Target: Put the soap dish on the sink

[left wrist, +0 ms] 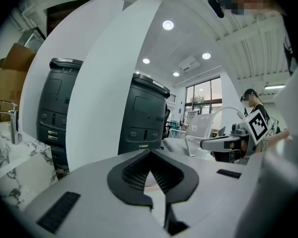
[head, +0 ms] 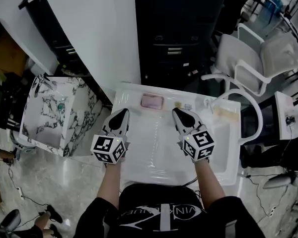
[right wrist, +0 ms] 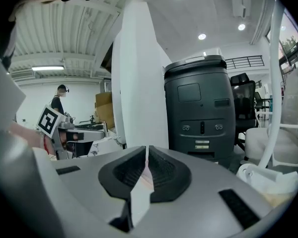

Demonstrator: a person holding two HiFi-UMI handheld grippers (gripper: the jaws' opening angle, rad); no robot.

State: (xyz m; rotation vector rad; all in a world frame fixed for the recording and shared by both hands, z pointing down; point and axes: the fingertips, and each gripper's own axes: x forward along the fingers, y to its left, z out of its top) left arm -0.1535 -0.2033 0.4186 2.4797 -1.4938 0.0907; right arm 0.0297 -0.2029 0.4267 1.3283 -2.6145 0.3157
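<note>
Over the sink (head: 154,150), left gripper (head: 124,112) and right gripper (head: 177,112) jaws closed, empty

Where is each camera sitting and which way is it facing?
Head view: on the person's head, looking steeply down on the white sink, soap dish, both forearms, left gripper and right gripper.
Left gripper view: on that gripper, facing roughly level past its shut fingers toward dark cabinets.
Right gripper view: likewise, over its own shut fingers.
Shared: each gripper view catches the other gripper's marker cube.
</note>
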